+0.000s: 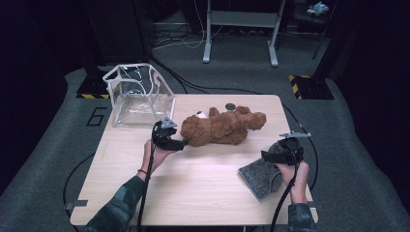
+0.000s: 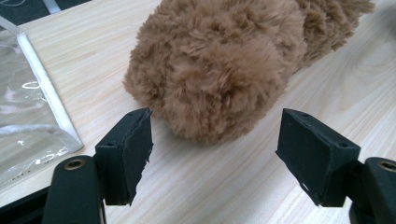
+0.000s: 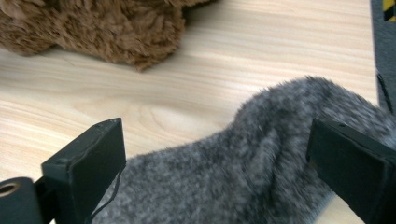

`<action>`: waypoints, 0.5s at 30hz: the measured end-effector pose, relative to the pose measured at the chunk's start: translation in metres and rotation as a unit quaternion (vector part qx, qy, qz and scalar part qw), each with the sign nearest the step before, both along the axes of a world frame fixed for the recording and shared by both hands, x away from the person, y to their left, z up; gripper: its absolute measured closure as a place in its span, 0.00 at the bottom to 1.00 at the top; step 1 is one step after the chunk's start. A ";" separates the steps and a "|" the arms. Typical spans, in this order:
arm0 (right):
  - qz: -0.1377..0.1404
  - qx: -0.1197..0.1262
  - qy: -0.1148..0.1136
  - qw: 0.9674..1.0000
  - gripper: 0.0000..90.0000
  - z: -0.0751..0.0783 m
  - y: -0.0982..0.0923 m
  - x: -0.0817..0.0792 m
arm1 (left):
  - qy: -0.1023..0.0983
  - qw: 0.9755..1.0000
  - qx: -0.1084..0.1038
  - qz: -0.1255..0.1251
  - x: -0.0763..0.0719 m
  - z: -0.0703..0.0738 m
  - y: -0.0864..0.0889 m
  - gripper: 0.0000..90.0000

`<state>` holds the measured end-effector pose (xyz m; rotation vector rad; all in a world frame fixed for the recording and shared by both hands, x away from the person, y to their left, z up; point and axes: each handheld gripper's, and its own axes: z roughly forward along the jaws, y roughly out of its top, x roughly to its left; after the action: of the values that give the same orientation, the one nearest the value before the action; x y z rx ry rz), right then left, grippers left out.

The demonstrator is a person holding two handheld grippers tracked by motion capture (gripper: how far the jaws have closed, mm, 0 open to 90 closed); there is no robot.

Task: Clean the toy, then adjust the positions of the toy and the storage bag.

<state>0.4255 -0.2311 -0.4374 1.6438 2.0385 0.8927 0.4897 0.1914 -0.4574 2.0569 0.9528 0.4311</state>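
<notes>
Left gripper [image 2: 215,140]: jaws wide, nothing pinched, pads standing off either side of the brown plush bear [image 2: 224,65]; the fur bulges toward the gap but neither pad presses it. Right gripper [image 3: 215,163]: jaws also spread wide, straddling the grey fuzzy sock [image 3: 261,158], which humps up between them; pads look clear of the fabric, so no grip. From the high view the bear [image 1: 223,126] lies on its side mid-table with the left gripper [image 1: 178,143] at its near-left end, and the sock [image 1: 261,178] lies crumpled by the right edge under the right gripper [image 1: 274,155]. My read: each tool is lined up on its own soft item with jaws set wide enough to take the bulk, ready to pinch or just let go; can't say which. Clear plastic bag [image 1: 138,96] with white trim stands open at the table's [image 1: 193,193] far-left corner, likely the destination. Small dark disc [image 1: 230,106] behind the bear. Only legible writing: a "6" [image 1: 98,117] marked on the floor left of the table.
</notes>
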 end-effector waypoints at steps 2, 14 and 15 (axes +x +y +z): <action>0.009 0.004 0.002 1.000 0.00 -0.001 0.000 0.004 | -0.004 1.000 0.000 0.001 -0.001 0.001 -0.002 0.27; 0.037 0.027 -0.013 0.999 0.00 -0.002 0.000 0.018 | -0.009 1.000 0.005 0.006 0.002 0.007 -0.012 0.21; 0.042 0.027 -0.015 0.999 0.00 0.000 0.000 0.020 | -0.010 1.000 0.006 0.004 0.003 0.008 -0.013 0.21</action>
<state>0.4453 -0.2311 -0.4378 1.5718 2.0941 1.0050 0.4926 0.1788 -0.4493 2.0564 0.9498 0.4617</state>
